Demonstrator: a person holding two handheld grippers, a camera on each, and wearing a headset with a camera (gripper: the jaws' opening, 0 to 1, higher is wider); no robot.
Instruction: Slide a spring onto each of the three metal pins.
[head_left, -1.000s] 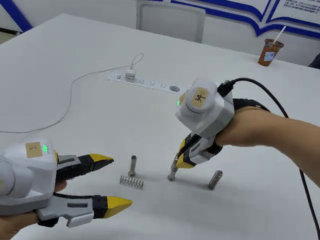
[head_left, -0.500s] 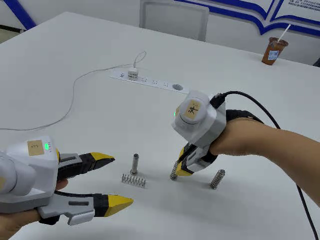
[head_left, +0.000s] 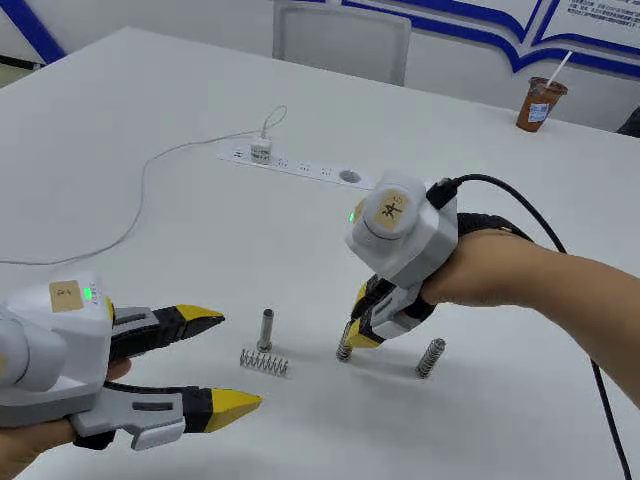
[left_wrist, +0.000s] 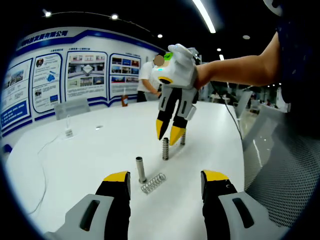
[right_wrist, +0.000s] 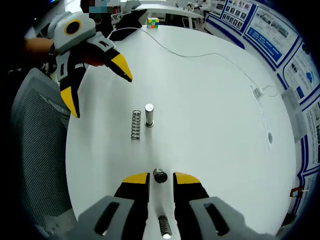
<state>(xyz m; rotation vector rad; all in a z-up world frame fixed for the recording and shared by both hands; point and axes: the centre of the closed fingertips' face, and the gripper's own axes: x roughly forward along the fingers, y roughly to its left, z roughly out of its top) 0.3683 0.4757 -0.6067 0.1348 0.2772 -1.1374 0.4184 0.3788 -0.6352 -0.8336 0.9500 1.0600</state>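
Three metal pins stand on the white table. The left pin (head_left: 266, 328) is bare, and a loose spring (head_left: 263, 362) lies flat just in front of it. The middle pin (head_left: 345, 344) wears a spring. My right gripper (head_left: 360, 331) hovers at its top, jaws narrowly open on either side of the pin head (right_wrist: 160, 176) without touching it. The right pin (head_left: 431, 357) also carries a spring. My left gripper (head_left: 225, 362) is wide open and holds nothing, low at the left, facing the bare pin (left_wrist: 141, 169) and the loose spring (left_wrist: 153, 183).
A white power strip (head_left: 290, 163) with a plugged-in adapter and its cable (head_left: 140, 190) lies further back. An iced drink cup (head_left: 541, 104) stands at the far right and a chair (head_left: 342, 40) at the far edge. The right gripper's black cable (head_left: 520, 200) runs along the forearm.
The right gripper has come down the middle pin and the spring now sits lower around it. The left gripper has hardly moved.
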